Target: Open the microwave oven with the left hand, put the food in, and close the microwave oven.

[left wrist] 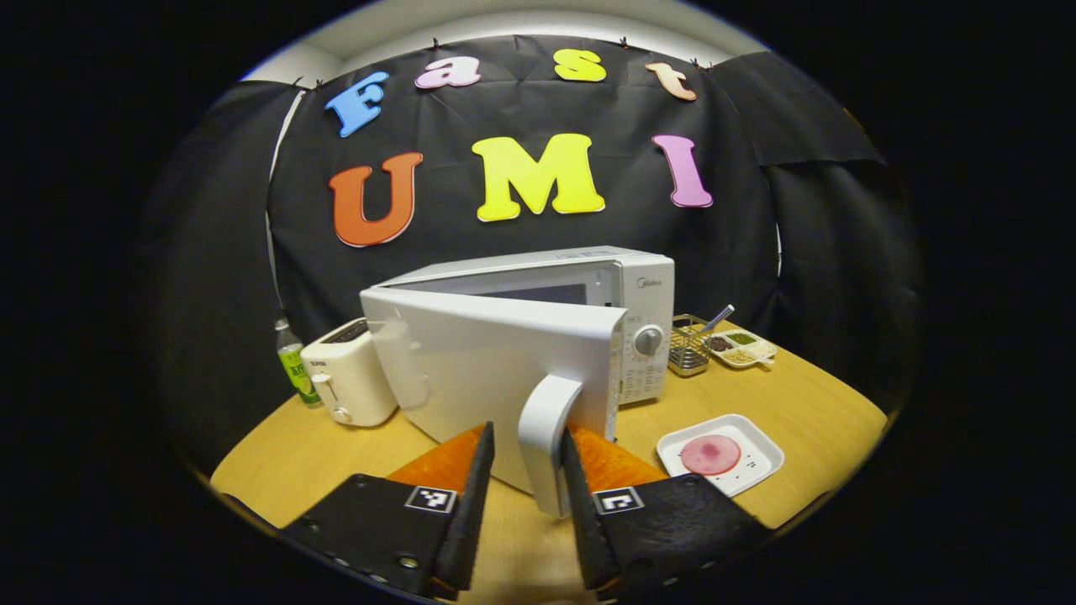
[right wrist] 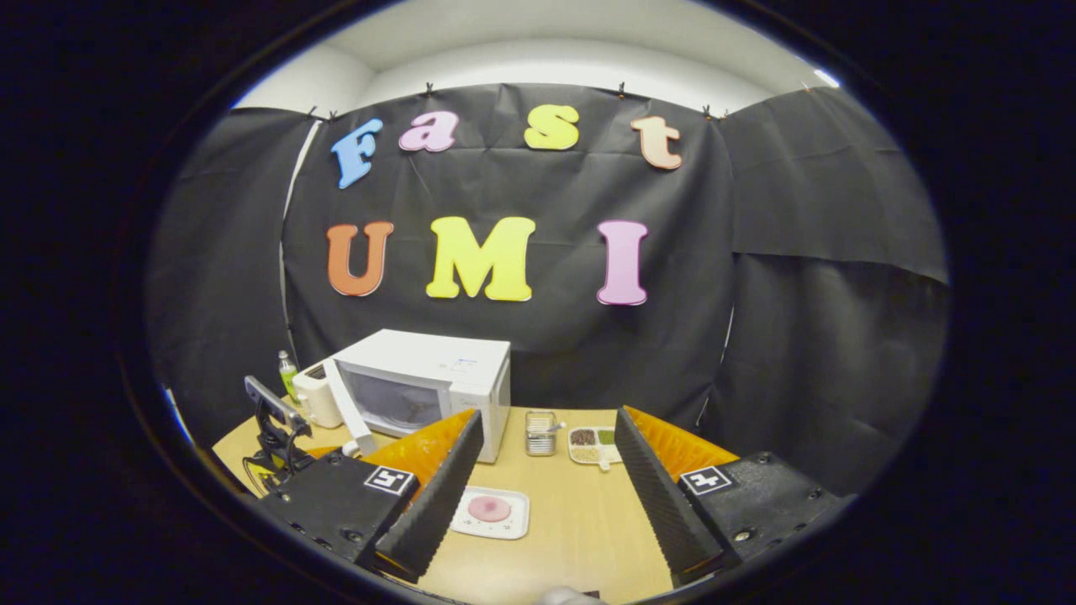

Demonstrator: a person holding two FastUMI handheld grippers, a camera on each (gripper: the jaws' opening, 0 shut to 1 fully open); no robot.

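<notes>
The white microwave (left wrist: 643,290) stands at the back of the wooden table with its door (left wrist: 471,353) swung partly open toward me. My left gripper (left wrist: 526,430) is open around the door's white handle (left wrist: 545,428); the right finger touches it and a gap shows on the left side. The food, a pink round slice (left wrist: 710,455), lies on a white square plate (left wrist: 761,475) to the right of the door. In the right gripper view the right gripper (right wrist: 548,414) is open and holds nothing, above the table behind the plate (right wrist: 514,526) with the slice (right wrist: 490,508). The microwave (right wrist: 458,370) shows its dark cavity there.
A white toaster (left wrist: 349,382) and a green bottle (left wrist: 292,361) stand left of the microwave. A wire basket (left wrist: 689,349) and a divided tray of seasonings (left wrist: 744,346) sit to its right. The round table's edge (left wrist: 841,437) curves close behind the plate.
</notes>
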